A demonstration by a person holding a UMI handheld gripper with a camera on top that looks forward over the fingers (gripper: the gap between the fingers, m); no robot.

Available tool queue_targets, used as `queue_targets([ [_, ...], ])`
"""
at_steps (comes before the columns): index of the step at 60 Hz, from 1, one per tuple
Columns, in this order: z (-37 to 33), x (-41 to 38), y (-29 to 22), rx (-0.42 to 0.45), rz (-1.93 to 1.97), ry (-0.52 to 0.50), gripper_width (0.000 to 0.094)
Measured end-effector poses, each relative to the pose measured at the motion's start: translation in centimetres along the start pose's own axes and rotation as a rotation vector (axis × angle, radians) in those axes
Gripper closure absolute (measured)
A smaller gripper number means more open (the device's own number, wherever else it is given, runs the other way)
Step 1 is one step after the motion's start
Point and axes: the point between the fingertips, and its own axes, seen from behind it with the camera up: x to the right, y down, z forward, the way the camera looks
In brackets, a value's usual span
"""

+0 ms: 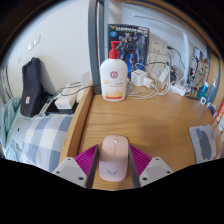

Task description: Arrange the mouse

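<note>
gripper [114, 168] fingers sit at the near edge of the view, their magenta pads [87, 161] pressed against both flanks of a pale pink, rounded computer mouse [114, 157], so the tool is clamped on it. only the fingertips and pads show; the rest of each finger is cut off below. the mouse's rear end is hidden the same way, and whether its underside touches the surface cannot be told.

beneath and ahead of the mouse stretches a light brown wooden desk [150, 118]. beside the desk on one side lies a blue and white checked fabric [38, 138], its far part running out of sight.

beyond the fingers, toward the back of the desk, stands a white pump bottle with a red label and red pump head [114, 74], upright. near it is a tangle of white cables and small plugs [160, 80], too small to sort out. behind the bottle leans a dark printed poster or box [128, 42], its lettering unreadable. off to the side, past the checked fabric, a black bag [33, 85] rests against the white wall [60, 35].
</note>
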Motion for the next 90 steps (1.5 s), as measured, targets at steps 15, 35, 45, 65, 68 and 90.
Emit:
queue_targets([
  [15,-1.2,0.6,0.7,-0.006,-0.025,-0.032,0.0527],
  [35,-0.2,1.1,-0.2,-0.051,-0.066,-0.102,0.0651],
  [45,-4.6,4.2,-4.8,-0.021,-0.103,-0.135,0.0649],
  [65,-21.5,27.7,-25.0,0.353,-0.119,-0.051,0.0650],
  [68,-22.8,31.3,-25.7,0.367,-0.126,-0.031,0.0650],
  [90,-14.2,50.1,-9.7,0.126,-0.099,0.044,0.0651],
])
